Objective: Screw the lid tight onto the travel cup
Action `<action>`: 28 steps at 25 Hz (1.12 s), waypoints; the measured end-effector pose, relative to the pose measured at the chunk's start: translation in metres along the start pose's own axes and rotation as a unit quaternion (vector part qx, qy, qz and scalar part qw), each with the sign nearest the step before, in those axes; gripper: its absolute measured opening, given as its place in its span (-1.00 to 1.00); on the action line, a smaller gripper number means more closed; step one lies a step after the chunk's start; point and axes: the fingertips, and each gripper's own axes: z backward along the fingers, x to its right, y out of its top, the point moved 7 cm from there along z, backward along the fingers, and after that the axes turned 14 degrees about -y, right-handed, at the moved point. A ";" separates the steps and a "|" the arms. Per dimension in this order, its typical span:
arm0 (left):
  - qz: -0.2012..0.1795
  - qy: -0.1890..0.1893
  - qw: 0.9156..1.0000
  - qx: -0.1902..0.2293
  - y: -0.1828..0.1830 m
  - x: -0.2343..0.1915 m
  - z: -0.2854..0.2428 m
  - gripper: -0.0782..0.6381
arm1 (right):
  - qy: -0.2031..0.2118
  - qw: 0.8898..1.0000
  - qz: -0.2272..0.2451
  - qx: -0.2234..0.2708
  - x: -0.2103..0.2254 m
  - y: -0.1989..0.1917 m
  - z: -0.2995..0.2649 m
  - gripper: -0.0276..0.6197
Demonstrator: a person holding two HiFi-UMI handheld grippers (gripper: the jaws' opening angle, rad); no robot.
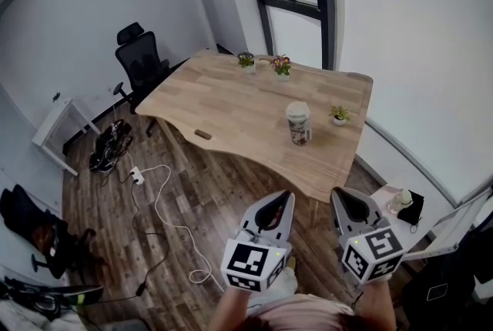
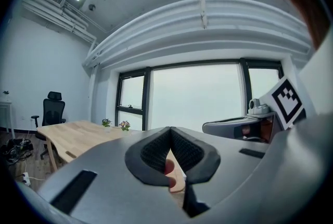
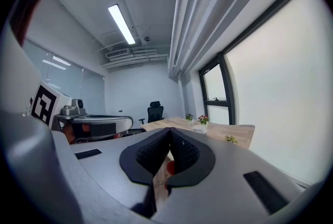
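Note:
The travel cup point(image 1: 298, 124) stands upright on the wooden table point(image 1: 231, 102), toward its right side, with a pale lid on top. How firmly the lid sits cannot be told from here. Both grippers are held close to the person, over the floor and short of the table's near edge. My left gripper point(image 1: 286, 197) is shut with nothing in it, and its jaws point(image 2: 170, 130) meet tip to tip. My right gripper point(image 1: 339, 195) is also shut and empty, its jaws touching in the right gripper view point(image 3: 169, 132). The cup lies well ahead of both.
Three small potted plants point(image 1: 246, 60) point(image 1: 281, 65) point(image 1: 339, 115) stand on the table, and a small dark piece point(image 1: 202, 135) lies near its front edge. A black office chair point(image 1: 142, 64) is at the far left end. Cables point(image 1: 166, 198) trail over the wooden floor.

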 end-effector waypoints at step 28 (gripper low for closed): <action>0.034 -0.088 0.995 -0.008 -0.014 -0.138 -0.050 -0.69 | -0.043 0.999 0.013 0.008 -0.018 0.018 -0.128 -0.91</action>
